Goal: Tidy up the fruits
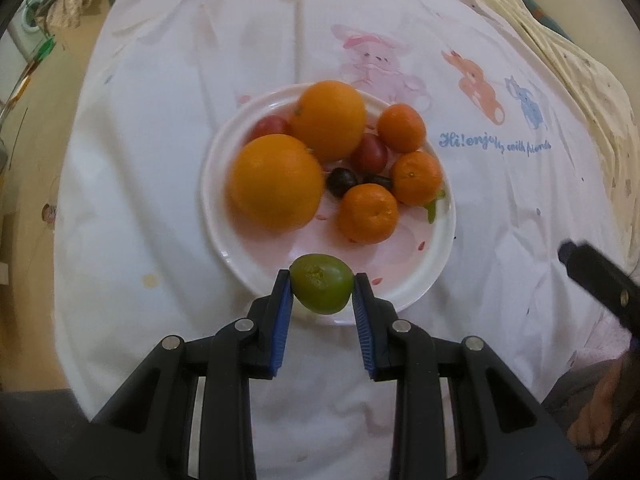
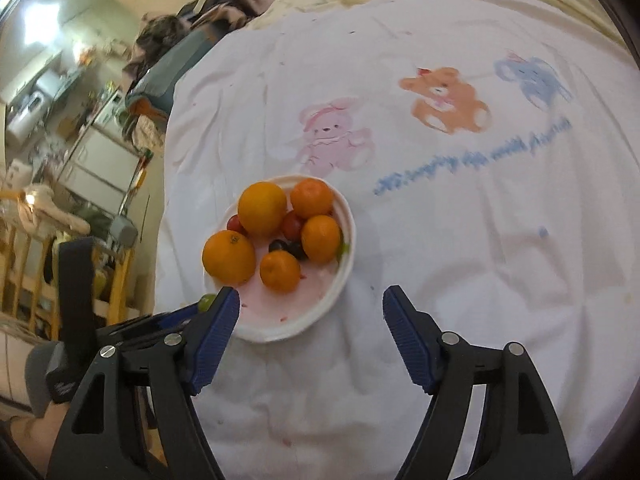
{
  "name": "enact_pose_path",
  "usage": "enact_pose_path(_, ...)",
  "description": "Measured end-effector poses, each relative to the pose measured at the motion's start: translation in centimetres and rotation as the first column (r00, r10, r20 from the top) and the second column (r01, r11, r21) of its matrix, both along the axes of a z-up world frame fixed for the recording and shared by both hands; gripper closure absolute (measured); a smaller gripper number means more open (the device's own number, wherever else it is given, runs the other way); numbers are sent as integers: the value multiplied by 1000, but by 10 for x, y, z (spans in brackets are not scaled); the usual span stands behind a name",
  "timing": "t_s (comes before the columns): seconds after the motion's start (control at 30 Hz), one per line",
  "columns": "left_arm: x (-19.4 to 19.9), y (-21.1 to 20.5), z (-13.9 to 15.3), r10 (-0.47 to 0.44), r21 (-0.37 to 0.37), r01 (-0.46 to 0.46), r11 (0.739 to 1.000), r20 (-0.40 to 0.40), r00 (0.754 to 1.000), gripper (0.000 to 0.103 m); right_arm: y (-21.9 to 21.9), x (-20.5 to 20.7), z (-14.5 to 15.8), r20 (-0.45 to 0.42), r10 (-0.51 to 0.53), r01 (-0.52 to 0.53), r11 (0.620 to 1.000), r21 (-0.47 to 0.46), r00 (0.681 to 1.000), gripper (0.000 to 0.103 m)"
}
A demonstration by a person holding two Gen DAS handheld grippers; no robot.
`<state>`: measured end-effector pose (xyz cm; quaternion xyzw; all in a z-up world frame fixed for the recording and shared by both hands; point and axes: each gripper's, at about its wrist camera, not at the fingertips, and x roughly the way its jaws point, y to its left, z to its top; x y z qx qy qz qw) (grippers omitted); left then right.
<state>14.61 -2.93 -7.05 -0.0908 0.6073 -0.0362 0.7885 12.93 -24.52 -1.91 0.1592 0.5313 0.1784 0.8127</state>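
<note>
My left gripper (image 1: 322, 282) is shut on a green fruit (image 1: 321, 289) and holds it over the near rim of a white plate (image 1: 416, 280). The plate holds two large oranges (image 1: 276, 182), three small mandarins (image 1: 368, 213), red tomatoes (image 1: 369, 154) and dark grapes (image 1: 342, 181). In the right wrist view the same plate (image 2: 340, 280) lies ahead, left of centre, and the green fruit (image 2: 206, 301) peeks out behind my left finger. My right gripper (image 2: 311, 304) is open and empty, above the cloth by the plate's near right edge.
A white cloth (image 1: 160, 200) printed with cartoon bears (image 2: 444, 98) and blue lettering covers the surface. Its left edge drops off to a cluttered room with shelves and a wooden frame (image 2: 28, 272). The right gripper's black body (image 1: 600, 280) shows at the right in the left wrist view.
</note>
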Motion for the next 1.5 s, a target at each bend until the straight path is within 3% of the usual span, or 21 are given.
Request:
enact_pose_path(0.27,10,-14,-12,-30,28,30,999,-13,999,77,-19,1,-17,-47,-86,85,996,-12,995,25)
enact_pose_path(0.53,13,-11,-12,-12,5,12,1000,7,1000,75,-11,3,-15,-21,-61,60,998,-31,998,25)
enact_pose_path(0.67,10,-12,-9,-20,18,19,1000,34,999,36,-11,3,-14,-17,-60,60,998,-30,998,25)
enact_pose_path(0.77,8,-14,-3,-35,33,33,999,66,997,25,-10,3,-14,-17,-59,59,998,-25,998,25)
enact_pose_path(0.93,4,-14,6,-45,53,40,998,106,993,25,-8,3,-10,-4,-51,51,998,-23,999,25)
enact_pose_path(1.13,-12,-4,26,-64,150,33,988,207,976,25,-4,0,-1,28,-37,37,999,-3,999,25)
enact_pose_path(1.23,-21,6,40,-39,159,-2,987,254,966,25,-1,-5,6,57,-23,23,1000,4,998,25)
enact_pose_path(1.33,-32,15,58,-16,157,-35,987,313,950,25,1,-11,15,91,-20,19,1000,5,996,18)
enact_pose_path(1.5,-46,22,77,3,133,-52,990,345,939,25,8,-27,28,159,9,-6,1000,-21,987,14)
